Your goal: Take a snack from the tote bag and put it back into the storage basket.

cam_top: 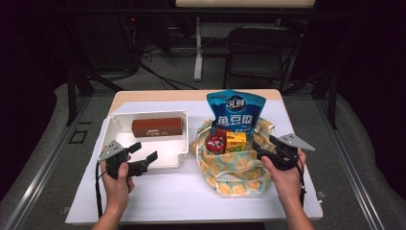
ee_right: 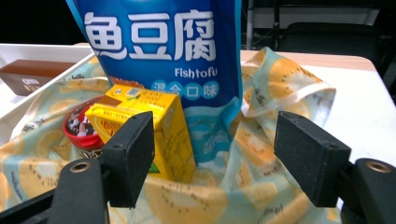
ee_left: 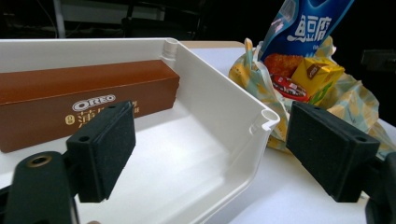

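Note:
A white tray [cam_top: 111,125] holds a brown Oreo box [cam_top: 157,127] along its far wall. To its right, a lemon-print cloth bag [cam_top: 234,175] contains a tall blue fish tofu pouch [cam_top: 234,111], a yellow carton [cam_top: 235,142] and a red-lidded cup [cam_top: 215,143]. My left gripper [cam_top: 146,150] is open at the tray's near right corner, its jaws straddling the tray rim [ee_left: 224,88] with the Oreo box [ee_left: 70,102] beyond. My right gripper [cam_top: 264,144] is open at the bag's right edge, facing the carton [ee_right: 154,107] and pouch [ee_right: 163,46], touching neither.
The white table [cam_top: 167,191] has bare surface in front of the tray and bag. Its edges drop off close on both sides. A black folding chair [cam_top: 261,52] and a desk leg [cam_top: 197,48] stand behind the table on the dark floor.

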Available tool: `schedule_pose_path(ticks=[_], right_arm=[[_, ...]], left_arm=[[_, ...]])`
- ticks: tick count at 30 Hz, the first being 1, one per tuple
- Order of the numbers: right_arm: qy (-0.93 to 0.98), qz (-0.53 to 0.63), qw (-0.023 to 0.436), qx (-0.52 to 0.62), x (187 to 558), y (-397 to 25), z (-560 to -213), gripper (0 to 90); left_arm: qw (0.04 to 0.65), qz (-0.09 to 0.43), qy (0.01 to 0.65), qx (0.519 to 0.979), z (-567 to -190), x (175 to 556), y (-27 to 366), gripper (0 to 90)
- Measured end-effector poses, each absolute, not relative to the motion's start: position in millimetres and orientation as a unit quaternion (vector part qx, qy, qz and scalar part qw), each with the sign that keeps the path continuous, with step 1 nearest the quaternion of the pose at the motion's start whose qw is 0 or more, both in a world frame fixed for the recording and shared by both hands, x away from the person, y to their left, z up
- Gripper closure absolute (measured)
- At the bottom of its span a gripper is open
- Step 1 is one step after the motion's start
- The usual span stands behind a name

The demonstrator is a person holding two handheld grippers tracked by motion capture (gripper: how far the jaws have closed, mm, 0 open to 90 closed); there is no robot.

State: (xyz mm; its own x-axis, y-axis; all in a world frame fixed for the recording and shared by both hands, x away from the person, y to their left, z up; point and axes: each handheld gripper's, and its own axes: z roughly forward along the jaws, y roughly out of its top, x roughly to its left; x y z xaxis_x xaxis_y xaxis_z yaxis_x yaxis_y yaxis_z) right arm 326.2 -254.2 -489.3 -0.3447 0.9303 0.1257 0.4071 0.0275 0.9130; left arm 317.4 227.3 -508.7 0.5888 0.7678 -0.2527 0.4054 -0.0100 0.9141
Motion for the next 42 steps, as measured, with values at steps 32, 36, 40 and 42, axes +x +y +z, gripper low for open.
schedule_pose_path(ticks=[32, 36, 40, 42], right_arm=[[0.665, 0.484, 0.274, 0.498, 381, -239, -471, 29.2], [0.666, 0.483, 0.276, 0.496, 385, -238, -469, 29.1], [0.667, 0.484, 0.277, 0.494, 390, -235, -467, 28.9], [0.667, 0.485, 0.279, 0.492, 392, -233, -465, 29.2]], left_arm=[[0.539, 0.161, 0.451, 0.693, -514, 320, 229, 15.1], [0.538, 0.159, 0.451, 0.694, -514, 321, 229, 15.2], [0.536, 0.159, 0.453, 0.694, -515, 321, 229, 15.2], [0.536, 0.159, 0.453, 0.695, -516, 322, 229, 15.2]])
